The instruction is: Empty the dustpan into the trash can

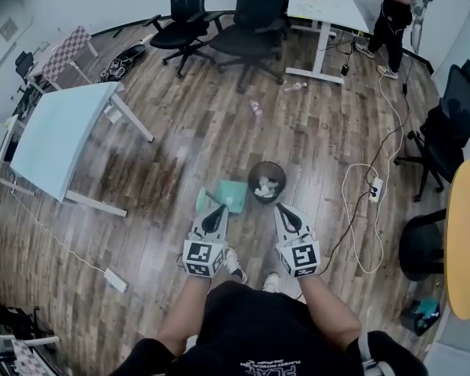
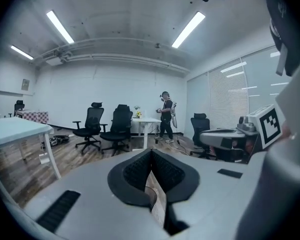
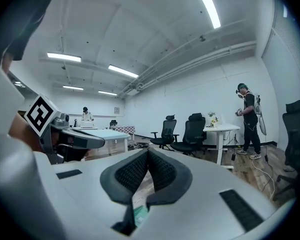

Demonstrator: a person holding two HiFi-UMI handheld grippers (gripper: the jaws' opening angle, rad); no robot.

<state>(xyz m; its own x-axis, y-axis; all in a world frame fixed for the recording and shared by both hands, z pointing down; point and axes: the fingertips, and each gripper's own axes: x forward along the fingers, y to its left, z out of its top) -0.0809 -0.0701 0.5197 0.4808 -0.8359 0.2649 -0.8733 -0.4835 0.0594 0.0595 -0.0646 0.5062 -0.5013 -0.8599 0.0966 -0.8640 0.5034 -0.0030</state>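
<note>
Teal dustpan (image 1: 230,195), seemingly empty, just beside black trash can (image 1: 267,165) holding white scraps (image 1: 265,186)

We see grey right gripper (image 3: 149,150): black ribbed pads tip-to-tip, nothing gripped; teal plastic dustpan (image 3: 140,216) sliver visible below.

We wear a black T-shirt (image 1: 254,319) with pale print and white sneakers (image 1: 235,263). Our left claw (image 1: 218,210) and right claw (image 1: 280,208) are pale grey shells with black ribbed pads (image 2: 135,173) and black-and-white marker cubes (image 1: 204,258).

floor (image 1: 211,131): wood planks | dustpan (image 1: 233,193): smooth teal plastic | trash can (image 1: 251,177): black mesh
</note>
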